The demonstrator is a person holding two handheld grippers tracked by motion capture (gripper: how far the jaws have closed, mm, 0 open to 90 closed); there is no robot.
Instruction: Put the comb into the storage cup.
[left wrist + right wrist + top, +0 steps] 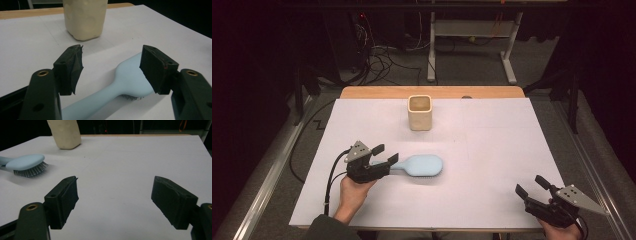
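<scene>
Pale blue hairbrush (424, 165), bristles down, left tongs (385, 154) open astride handle, right tongs (532, 186) open, empty

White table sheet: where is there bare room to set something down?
The widest free patch lies between the blue hairbrush, the cream cup and the right gripper, reaching the white sheet's right edge. The far left corner is bare too. It is crowded around the left gripper at the brush handle.

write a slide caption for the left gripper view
Open left gripper over the light blue hairbrush handle, cream cup behind.
</scene>
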